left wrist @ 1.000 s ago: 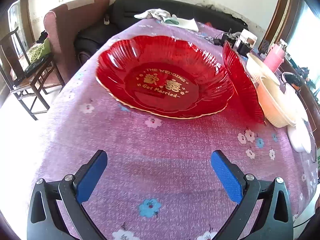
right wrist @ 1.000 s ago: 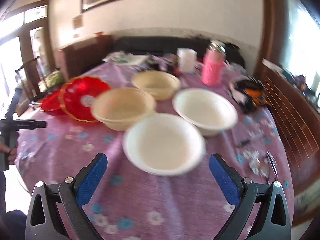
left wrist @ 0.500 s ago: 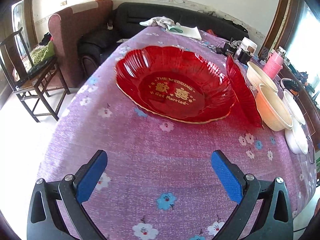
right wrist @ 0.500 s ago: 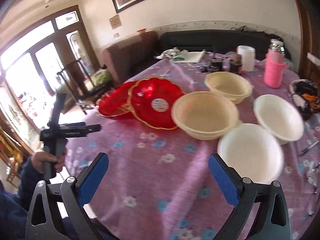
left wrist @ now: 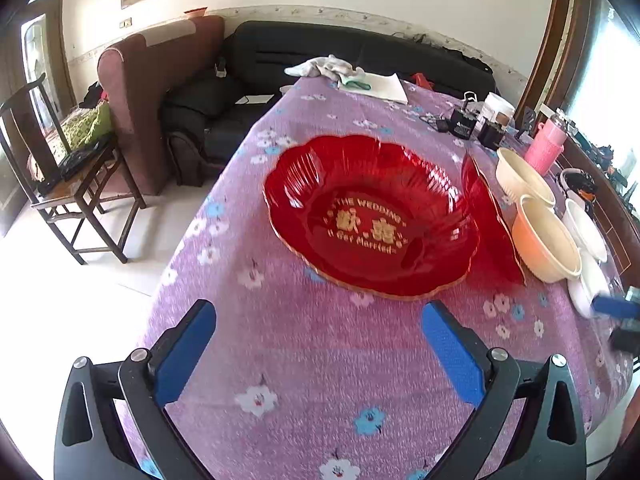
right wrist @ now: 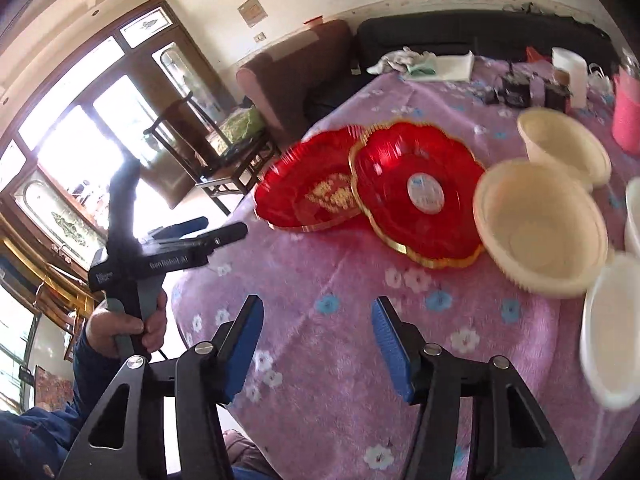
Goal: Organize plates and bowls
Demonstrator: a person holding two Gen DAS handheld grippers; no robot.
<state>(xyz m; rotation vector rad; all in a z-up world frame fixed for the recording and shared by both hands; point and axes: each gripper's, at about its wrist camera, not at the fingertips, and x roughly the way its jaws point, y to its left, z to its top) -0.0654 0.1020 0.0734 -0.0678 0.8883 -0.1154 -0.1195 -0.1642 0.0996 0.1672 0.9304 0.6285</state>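
Two grippers: both over the near edge of the purple flowered tablecloth (left wrist: 320,344), nothing between the pads.
Left gripper (left wrist: 318,344): jaws wide.
Right gripper (right wrist: 318,344): jaws half-wide and closing.
Wedding plate (left wrist: 372,216): red, flat on the cloth ahead of the left gripper.
Second red plate (right wrist: 416,192): tilted, leaning on the first plate's rim.
Cream bowls (right wrist: 544,232): just beyond it.
White bowls (right wrist: 612,332): rightmost.
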